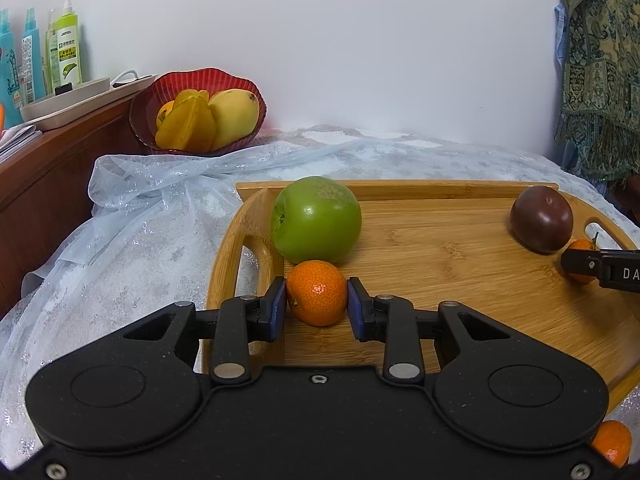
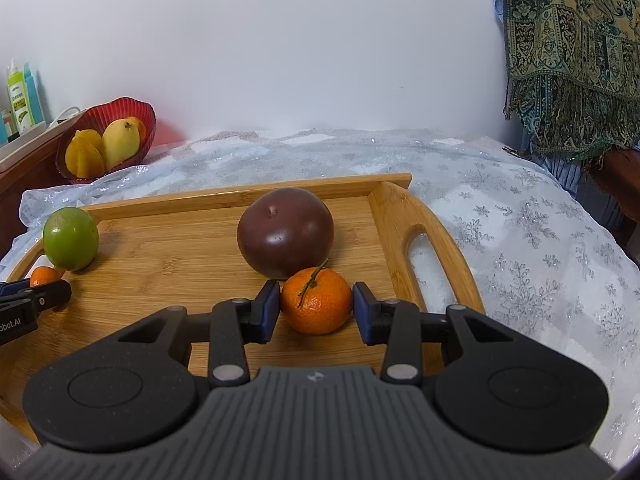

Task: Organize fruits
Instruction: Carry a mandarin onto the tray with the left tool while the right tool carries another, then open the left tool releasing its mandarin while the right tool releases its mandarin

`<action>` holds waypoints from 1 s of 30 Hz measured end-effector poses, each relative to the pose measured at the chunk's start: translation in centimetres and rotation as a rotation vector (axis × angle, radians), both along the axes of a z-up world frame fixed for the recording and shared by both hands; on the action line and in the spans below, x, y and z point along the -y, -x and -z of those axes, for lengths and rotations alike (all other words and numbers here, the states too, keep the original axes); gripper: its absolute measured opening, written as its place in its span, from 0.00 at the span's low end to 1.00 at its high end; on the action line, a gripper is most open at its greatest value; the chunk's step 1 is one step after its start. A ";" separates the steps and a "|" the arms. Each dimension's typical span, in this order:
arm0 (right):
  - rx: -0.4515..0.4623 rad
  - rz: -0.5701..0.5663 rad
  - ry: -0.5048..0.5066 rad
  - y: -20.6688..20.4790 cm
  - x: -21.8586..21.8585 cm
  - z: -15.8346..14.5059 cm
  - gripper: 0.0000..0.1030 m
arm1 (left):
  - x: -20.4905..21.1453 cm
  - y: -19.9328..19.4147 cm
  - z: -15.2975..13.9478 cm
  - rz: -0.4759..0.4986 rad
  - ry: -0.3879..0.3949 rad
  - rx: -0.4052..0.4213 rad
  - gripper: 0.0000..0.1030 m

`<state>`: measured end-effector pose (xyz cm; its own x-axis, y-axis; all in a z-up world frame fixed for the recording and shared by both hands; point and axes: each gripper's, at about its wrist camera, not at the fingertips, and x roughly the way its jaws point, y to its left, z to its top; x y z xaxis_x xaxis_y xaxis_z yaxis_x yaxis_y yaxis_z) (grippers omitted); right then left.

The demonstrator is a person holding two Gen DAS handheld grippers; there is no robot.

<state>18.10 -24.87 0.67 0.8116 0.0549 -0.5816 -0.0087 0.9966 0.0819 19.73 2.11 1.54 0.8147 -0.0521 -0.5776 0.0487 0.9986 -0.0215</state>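
The wooden tray (image 1: 460, 264) holds a green apple (image 1: 316, 219), a dark plum (image 2: 285, 231) and two tangerines, one clamped in the left gripper (image 1: 317, 304), one in the right gripper (image 2: 316, 307); the red bowl (image 1: 244, 80) holds yellow fruit.

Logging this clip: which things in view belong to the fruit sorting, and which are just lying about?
Job: left gripper around a tangerine; right gripper around a stemmed tangerine; green apple; dark plum; wooden tray; red fruit bowl.
Lying about: spray bottles; patterned shawl.

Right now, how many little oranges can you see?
3: stemless orange in the left gripper, stemmed orange in the right gripper, third orange at the near tray edge. The red bowl may hide another.
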 end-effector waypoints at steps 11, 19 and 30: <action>0.000 0.001 -0.006 0.0 0.1 0.0 0.44 | 0.0 0.0 0.0 0.001 -0.001 -0.001 0.30; -0.001 0.006 -0.014 0.1 0.2 0.1 0.47 | 0.0 0.1 0.0 0.000 -0.002 0.000 0.30; -0.001 0.010 -0.020 0.2 0.2 0.1 0.48 | 0.5 0.4 0.3 0.022 -0.019 0.003 0.35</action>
<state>17.86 -25.03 0.59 0.8118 0.0586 -0.5810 0.0009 0.9948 0.1015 19.31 1.63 1.21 0.8151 -0.0589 -0.5763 0.0707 0.9975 -0.0019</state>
